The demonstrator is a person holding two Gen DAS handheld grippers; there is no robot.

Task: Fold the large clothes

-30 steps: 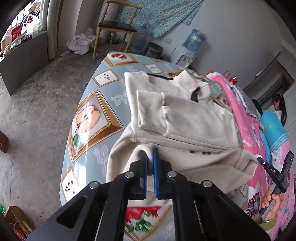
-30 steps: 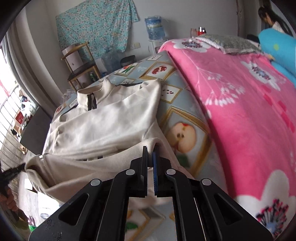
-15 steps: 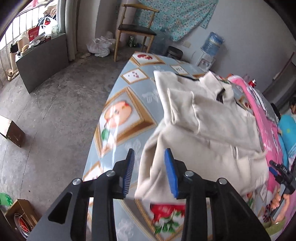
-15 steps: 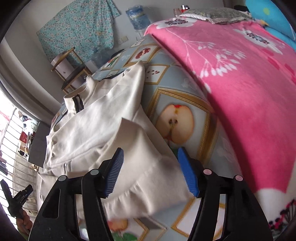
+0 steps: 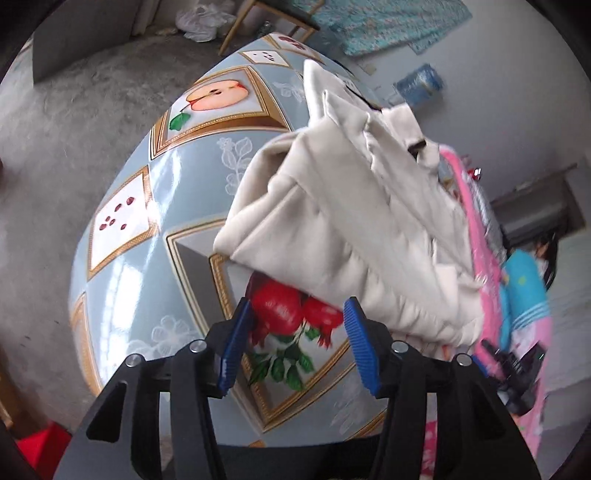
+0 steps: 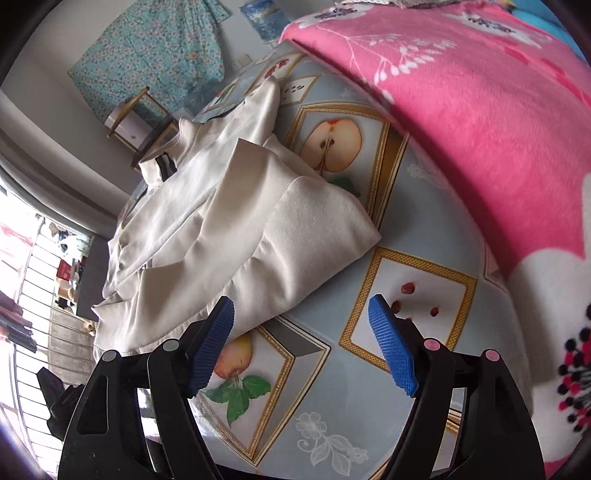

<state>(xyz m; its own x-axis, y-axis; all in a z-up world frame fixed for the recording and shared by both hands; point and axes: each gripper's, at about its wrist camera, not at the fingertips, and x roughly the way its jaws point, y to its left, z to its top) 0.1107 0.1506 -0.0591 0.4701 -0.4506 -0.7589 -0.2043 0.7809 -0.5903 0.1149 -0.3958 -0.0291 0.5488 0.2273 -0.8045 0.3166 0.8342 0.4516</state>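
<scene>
Nearest the left wrist camera, the left gripper [image 5: 295, 341] is seen with its blue ribbed pads [image 5: 360, 350] spread apart; the jaws have just been opening, and nothing is pinched between them, only the printed tablecloth [image 5: 155, 206] with its pomegranate motif being visible in the gap. In the right wrist view, the right gripper [image 6: 303, 347] is likewise seen with its pads [image 6: 393, 350] set wide; its jaws have also just been opening, and no fabric is gripped, although the left-hand pad is placed just in front of the garment's near edge. The cream jacket [image 6: 236, 229] is laid on the fruit-patterned tablecloth [image 6: 369, 387], released by both grippers. It is presented as a bulky, loosely folded bundle: the lower part is doubled over the body, a ribbed band is shown across the top fold, soft creases are spread over the cloth, and a dark tab is seen at the collar at the far end. To the right of the jacket a pink floral blanket [image 6: 480, 110] is spread. Farther off, a wooden chair [image 6: 144, 122] and a blue water bottle [image 6: 264, 16] are placed against the wall.
</scene>
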